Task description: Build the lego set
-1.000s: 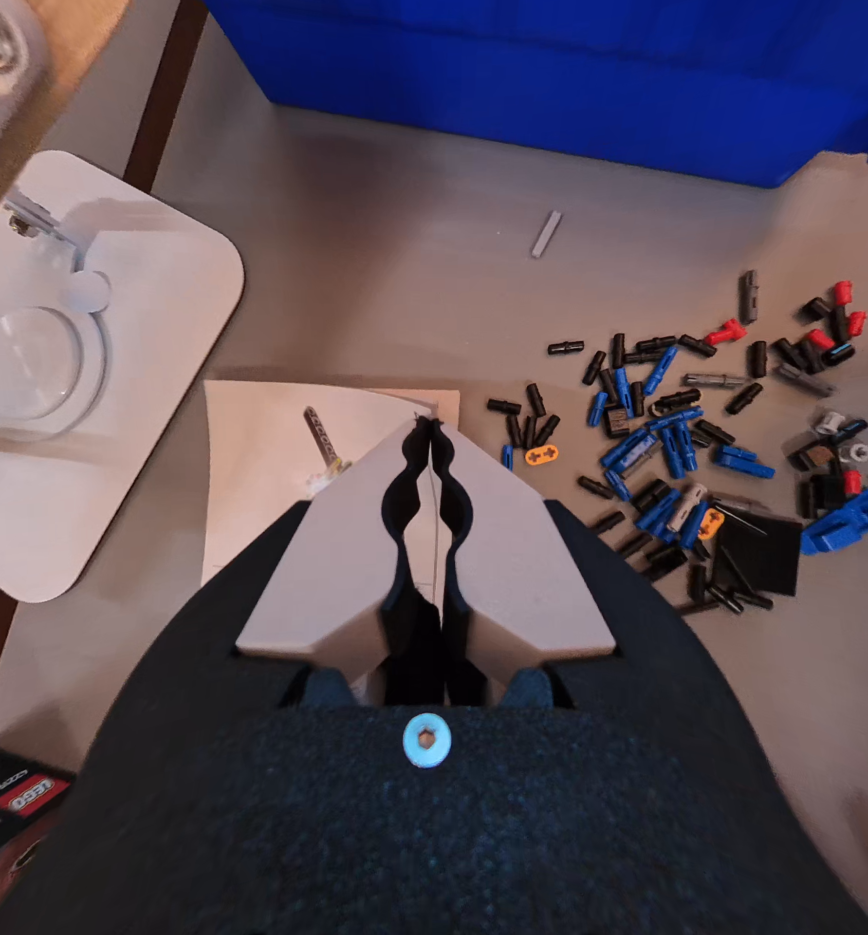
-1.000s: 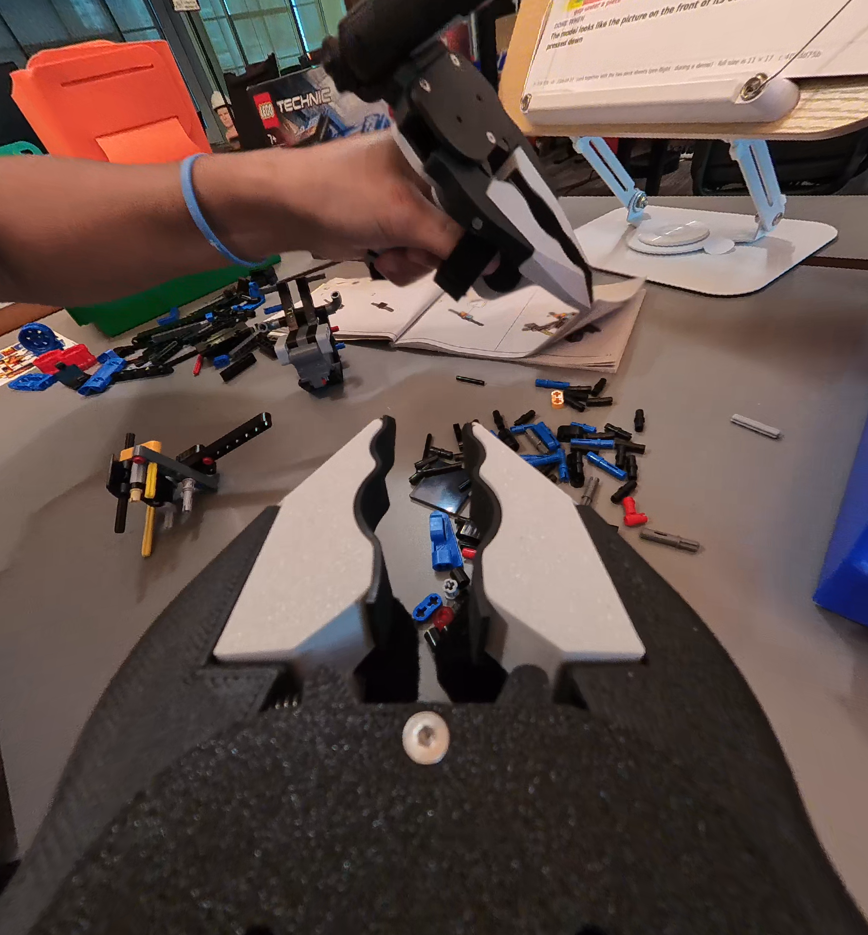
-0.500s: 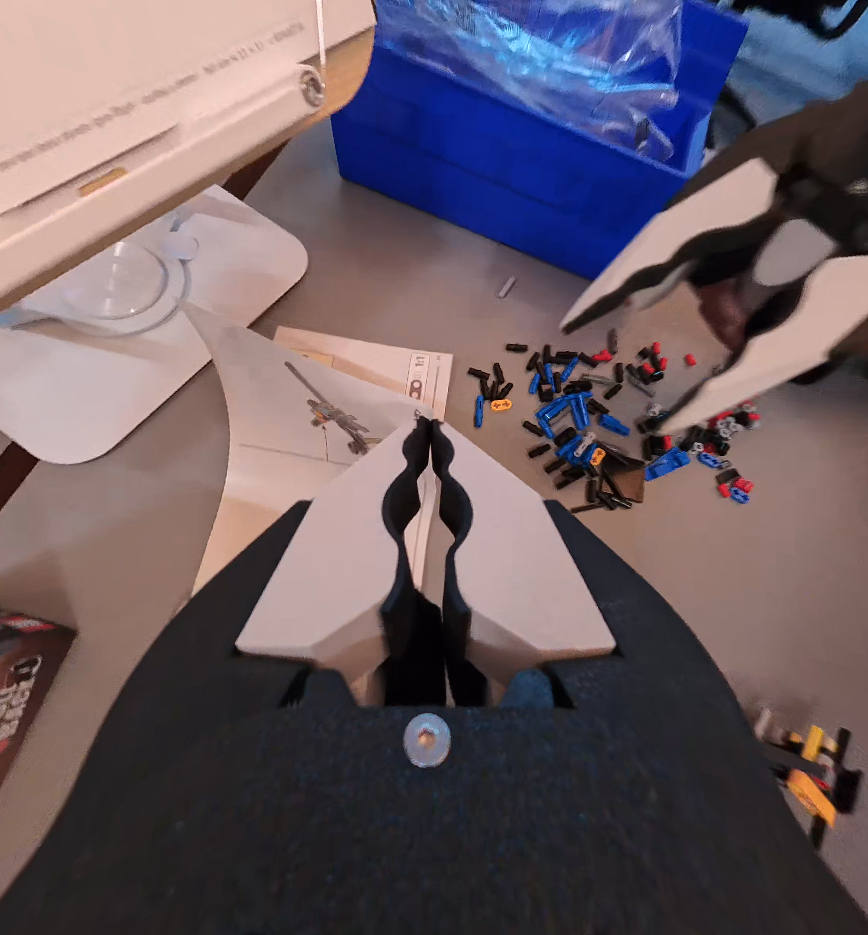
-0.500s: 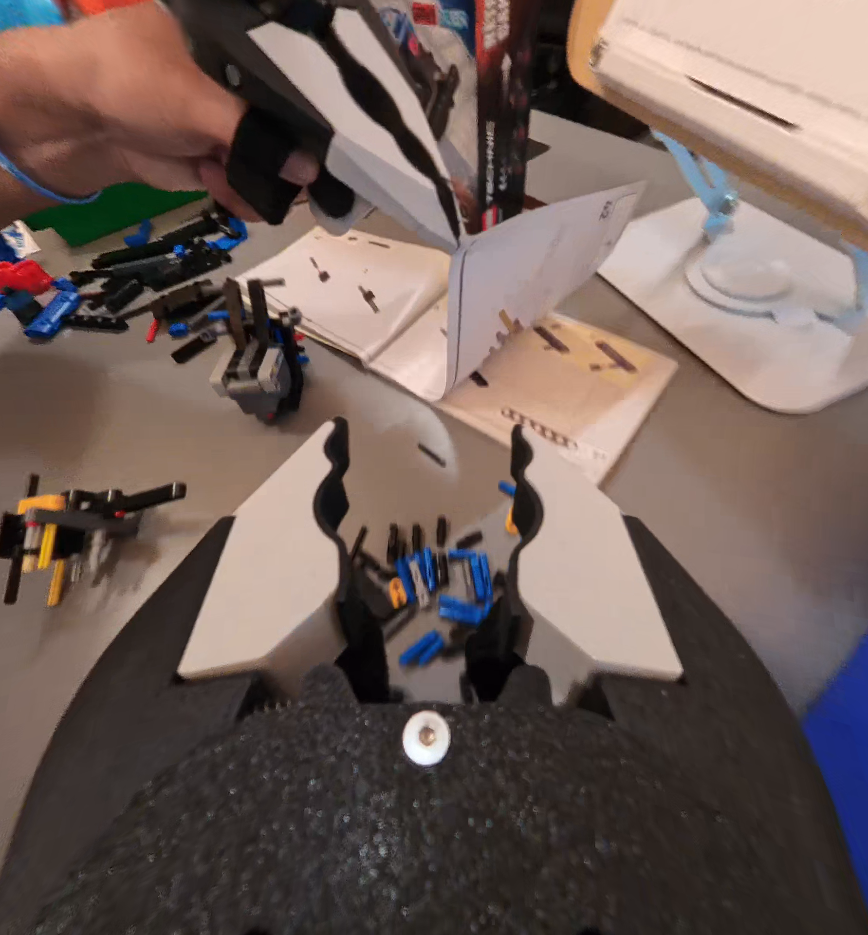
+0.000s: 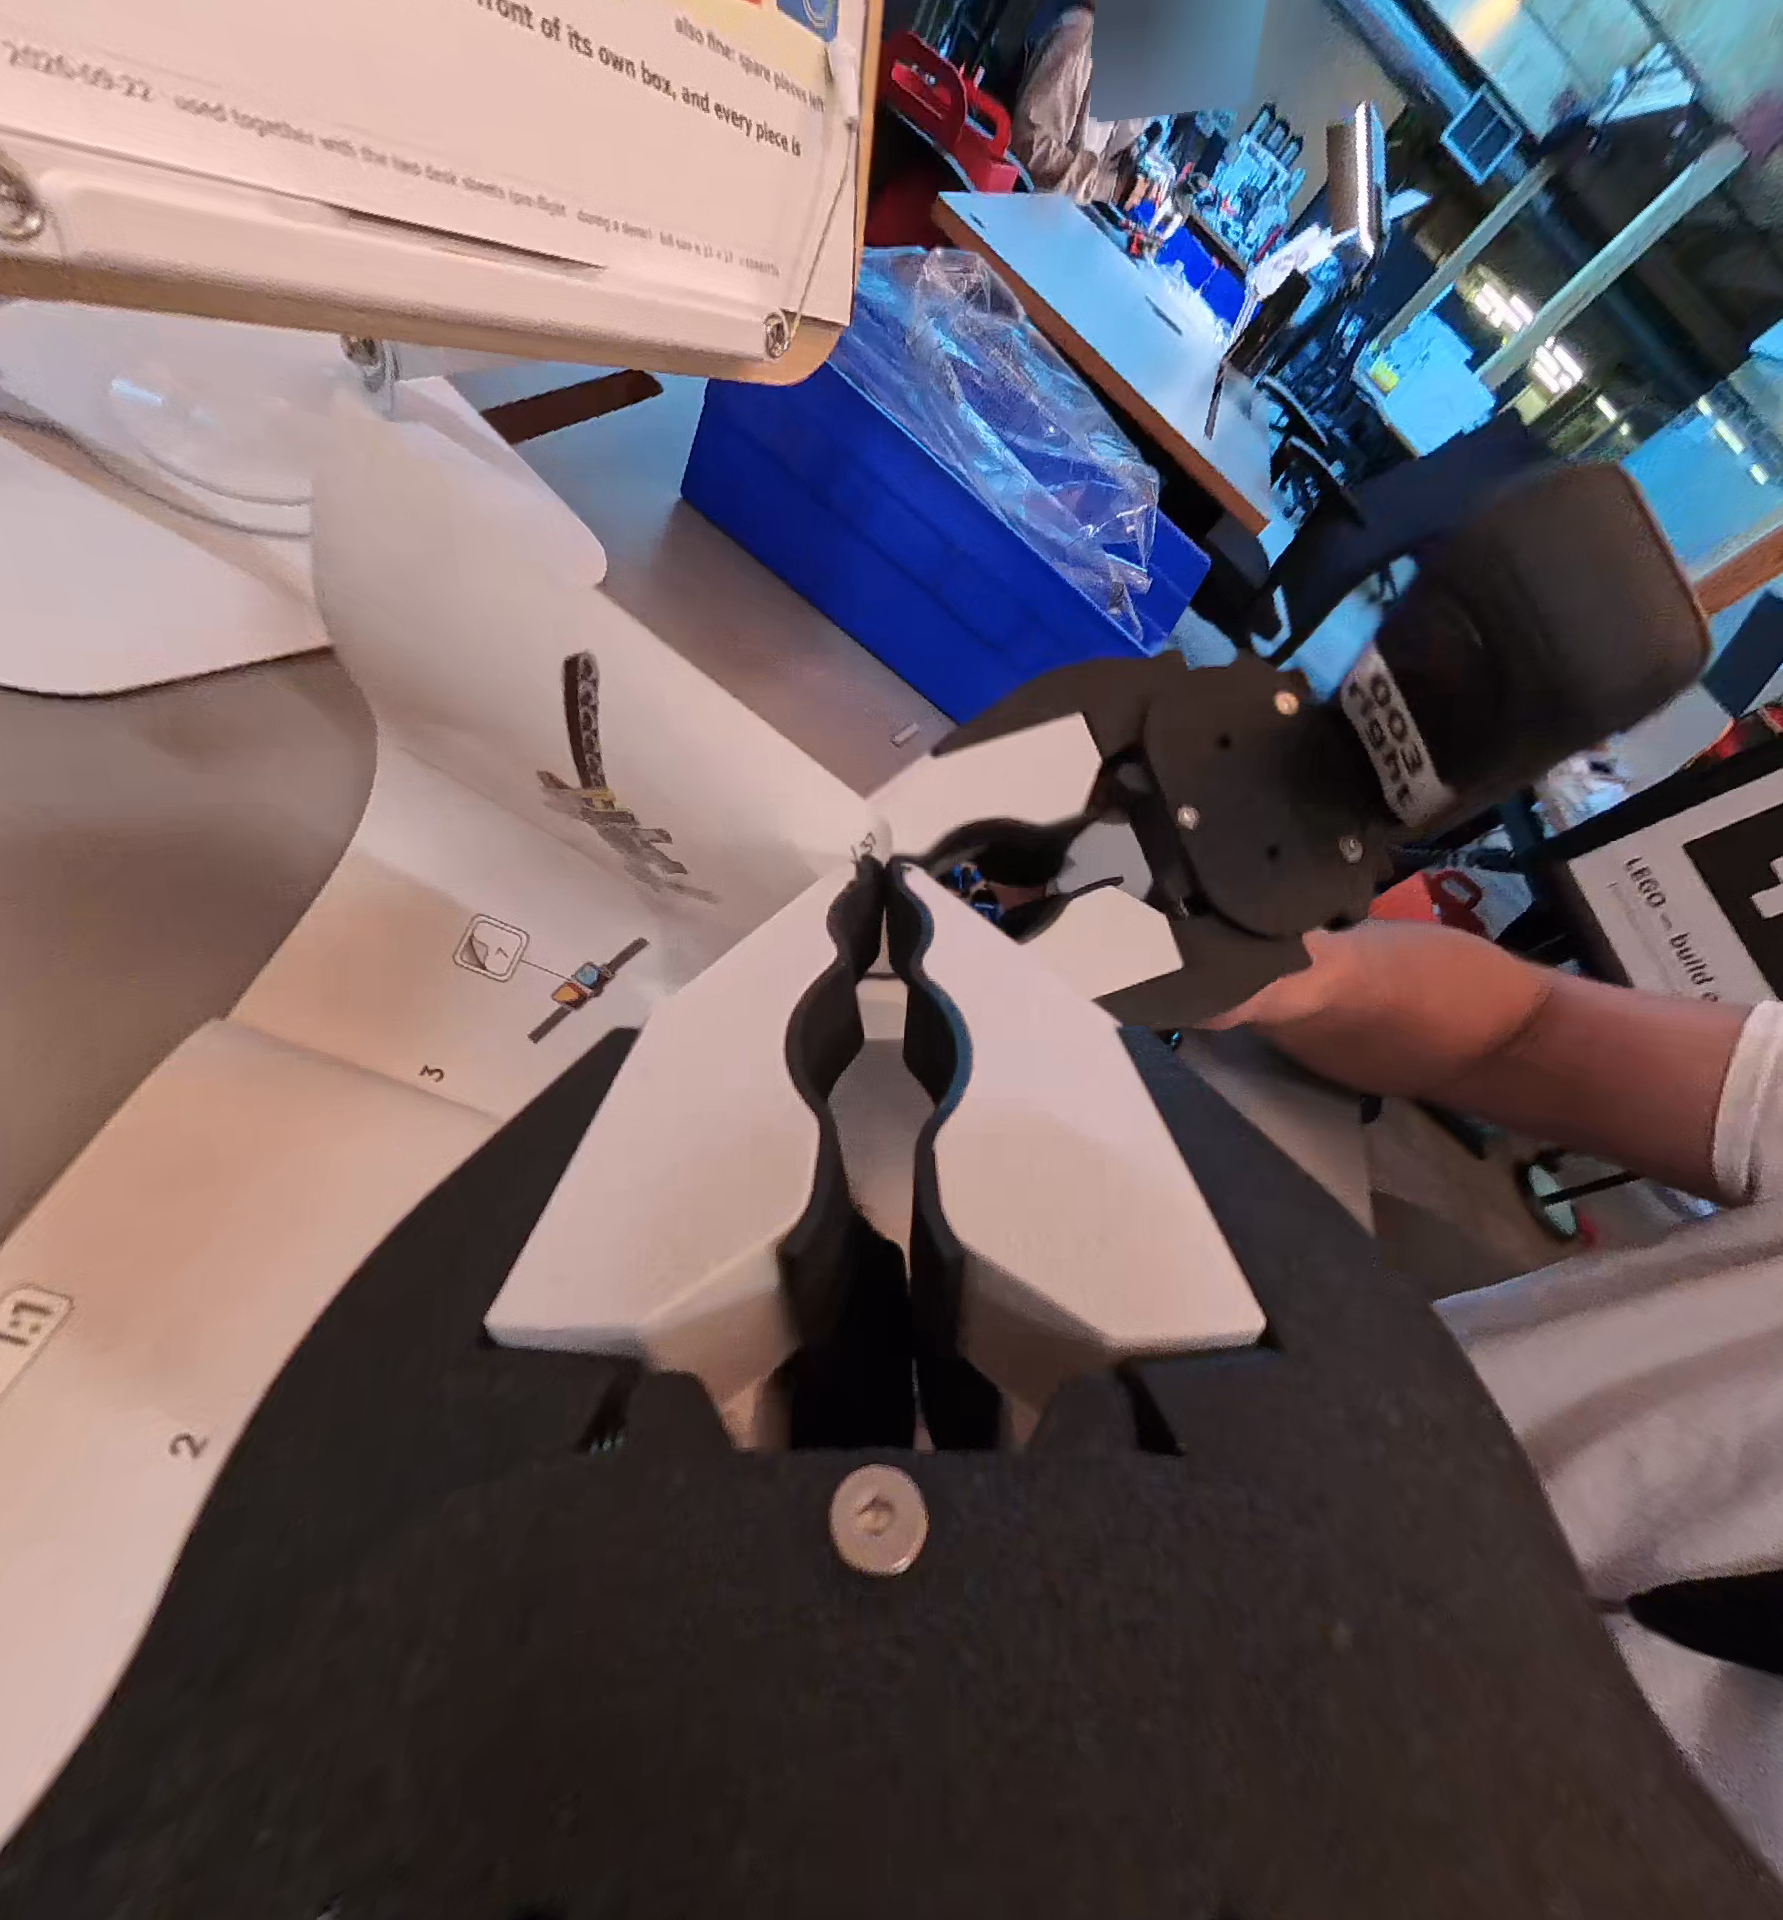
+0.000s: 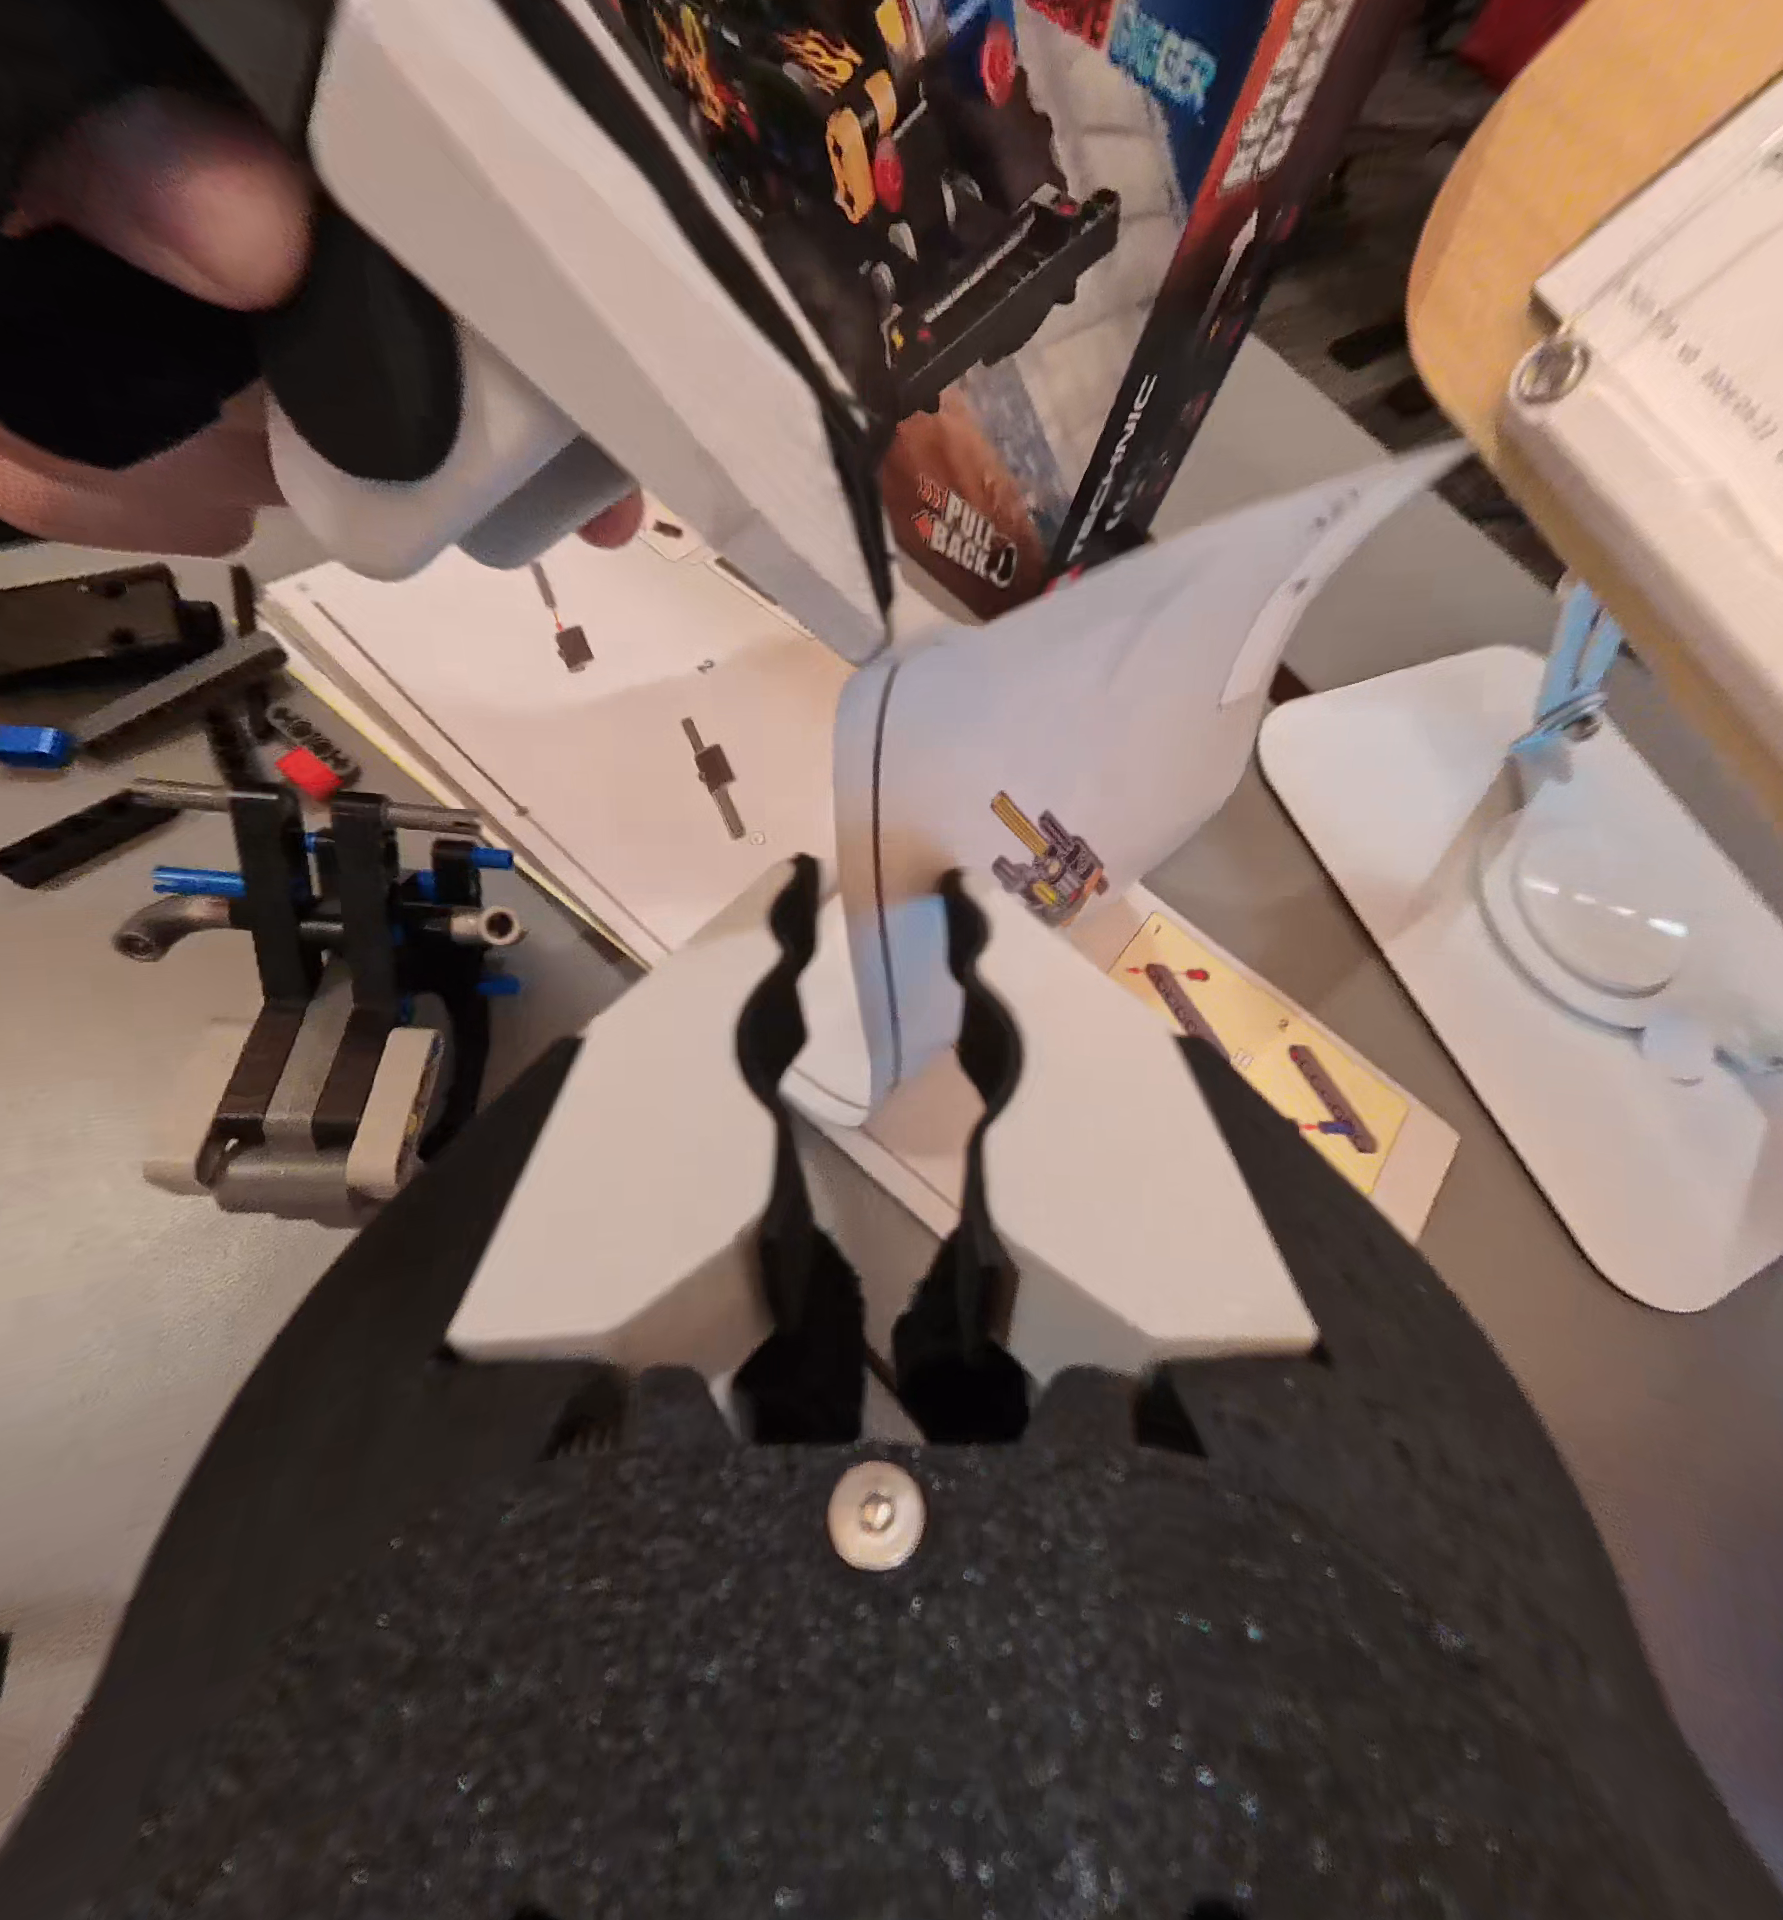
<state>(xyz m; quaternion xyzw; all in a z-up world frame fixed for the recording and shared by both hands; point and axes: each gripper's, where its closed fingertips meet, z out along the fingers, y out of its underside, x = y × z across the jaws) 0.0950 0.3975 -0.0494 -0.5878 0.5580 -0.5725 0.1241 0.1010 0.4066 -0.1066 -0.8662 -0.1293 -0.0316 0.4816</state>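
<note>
While your left gripper [image 5: 882,878] has its jaws pinched nearly closed on the edge of a booklet page [image 5: 513,717], that page stands lifted and curled above the open booklet [image 5: 243,1174] on the grey table [image 5: 87,831]. In the right wrist view the same gripper [image 6: 882,623] comes down from the upper left, its tips meeting the top corner of the raised page [image 6: 1063,748], with your left hand [image 6: 128,270] wrapped around its grip.

Your right gripper [image 6: 876,883] holds nothing; its jaws stand a moderate way apart, and the lower edge of the curled page shows in the gap between them. Whether either finger touches the paper cannot be told. Seen from the left wrist view, the right gripper [image 5: 1012,862] hovers just past the left one's tips, your right hand [image 5: 1375,1008] beneath it.

On the table left of your right gripper stands a partly built black and grey model [image 6: 336,987] with blue pins, just beside the booklet. Loose black, blue and red parts [image 6: 87,748] lie farther left. Behind the booklet stands the set's box [image 6: 970,260]. To the right sits a white stand [image 6: 1552,987] carrying a board with a printed sheet [image 5: 399,156]. A blue bin [image 5: 918,530] with clear plastic sits beyond the page.
</note>
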